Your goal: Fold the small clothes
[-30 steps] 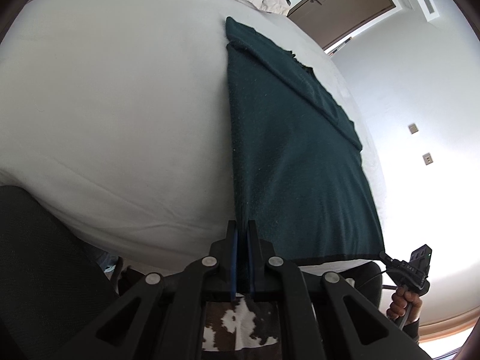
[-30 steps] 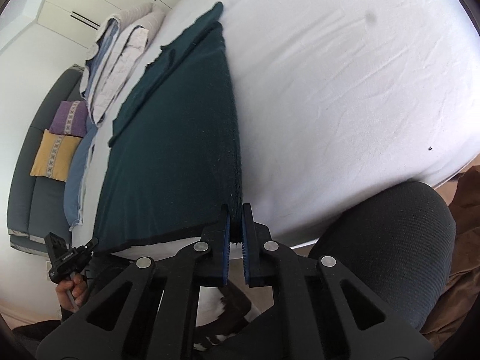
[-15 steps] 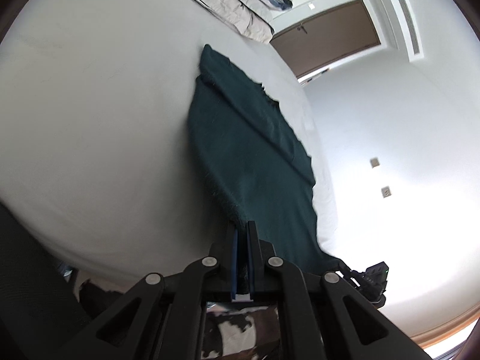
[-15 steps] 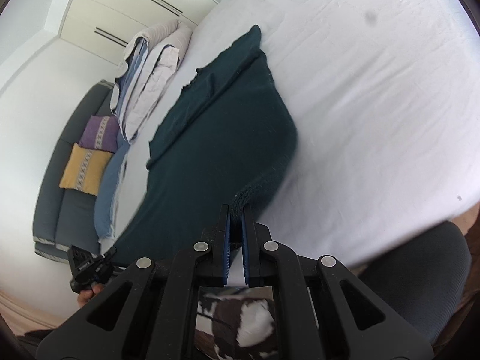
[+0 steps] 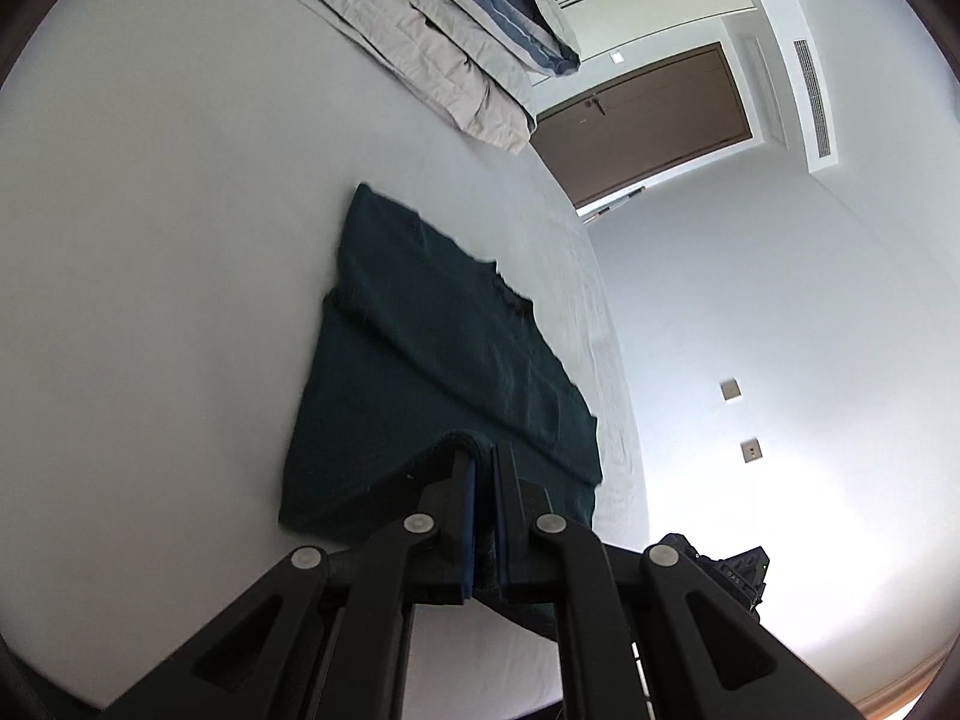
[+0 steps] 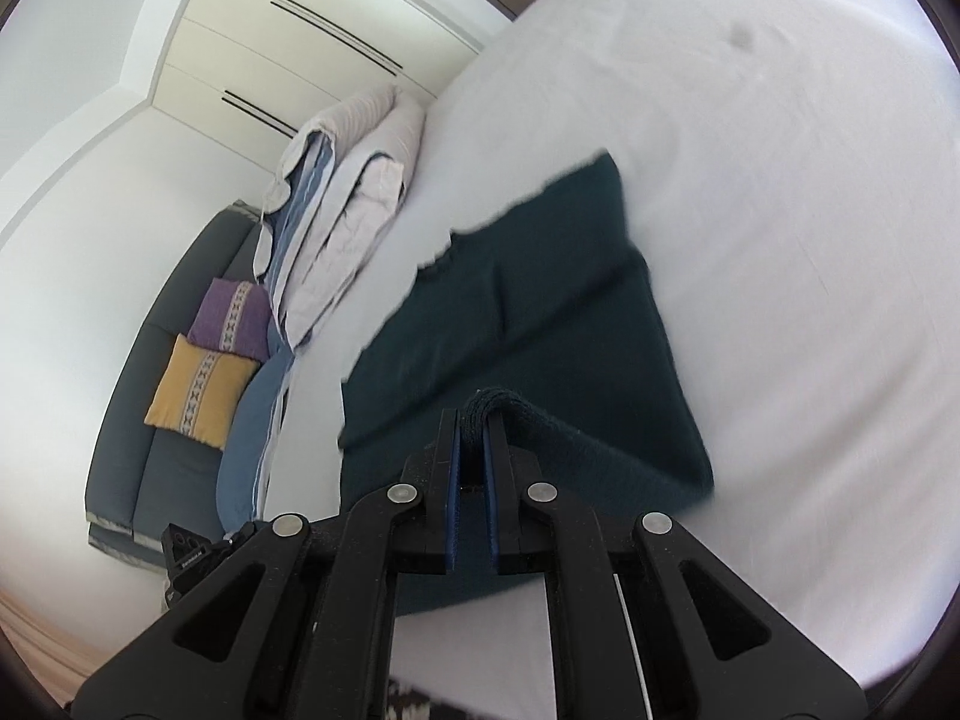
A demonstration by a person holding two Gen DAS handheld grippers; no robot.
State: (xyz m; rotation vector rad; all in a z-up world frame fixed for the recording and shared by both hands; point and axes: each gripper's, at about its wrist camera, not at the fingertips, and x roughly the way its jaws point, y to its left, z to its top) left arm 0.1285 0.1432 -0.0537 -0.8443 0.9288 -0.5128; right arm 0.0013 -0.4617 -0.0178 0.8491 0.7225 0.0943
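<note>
A dark green knitted garment lies on the white bed; it also shows in the right wrist view. My left gripper is shut on one near corner of the garment and holds it above the part lying flat. My right gripper is shut on the other near corner, whose hem bulges out between the fingertips. The lifted near edge arches over the flat far half, so the garment is doubled over. The right gripper's body shows at the lower right of the left wrist view.
Folded grey and blue bedding lies at the head of the bed and shows in the right wrist view. A grey sofa with a purple and a yellow cushion stands beside the bed. A brown door is beyond.
Both grippers have lifted the garment's near edge off the bed's edge and carried it forward over the far half. The cameras have tilted up, and the black chair has left both views.
</note>
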